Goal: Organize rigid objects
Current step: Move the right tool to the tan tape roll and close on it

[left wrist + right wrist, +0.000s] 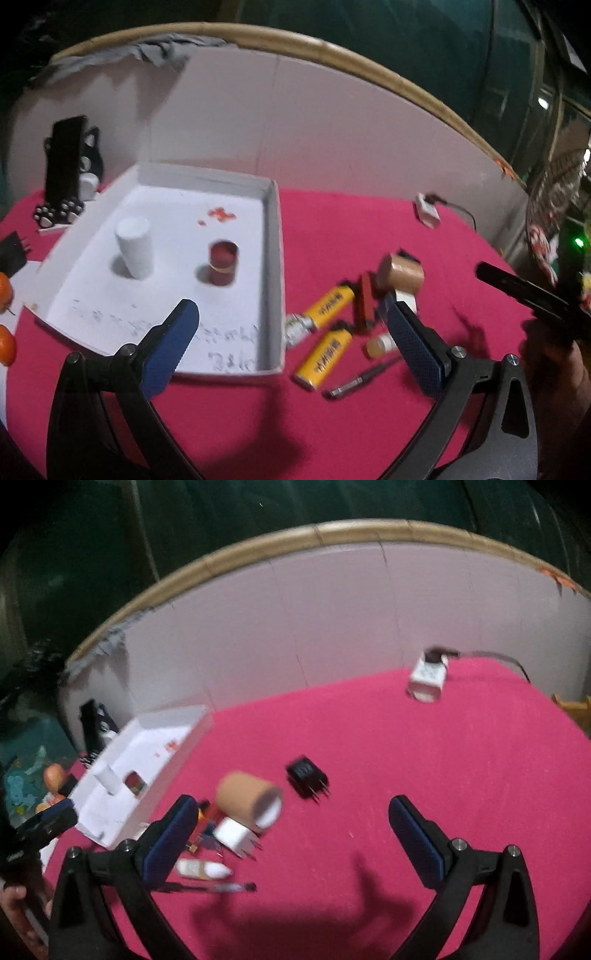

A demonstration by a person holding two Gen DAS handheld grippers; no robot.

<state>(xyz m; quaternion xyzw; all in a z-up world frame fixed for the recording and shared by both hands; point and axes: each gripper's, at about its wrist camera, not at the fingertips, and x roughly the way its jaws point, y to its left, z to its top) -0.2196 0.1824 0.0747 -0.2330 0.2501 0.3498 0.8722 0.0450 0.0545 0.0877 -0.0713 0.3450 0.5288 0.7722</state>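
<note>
Both grippers hang wide apart and empty above the pink surface point(369, 229): the left gripper point(291, 332) over the near corner of the white tray point(275, 258), the right gripper point(291, 827) near the clutter. A white cylinder point(135, 247) and red cup point(222, 263) stand in the tray; two yellow lighters point(328, 306), a tan roll point(249, 799) and a black plug point(306, 777) lie outside it.

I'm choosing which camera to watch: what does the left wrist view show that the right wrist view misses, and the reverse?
Left wrist only: two yellow lighters beside the white tray and oranges at the edge. Right wrist only: a black plug adapter clear on the cloth. Both: the tray, brown cylinder, white charger.
</note>
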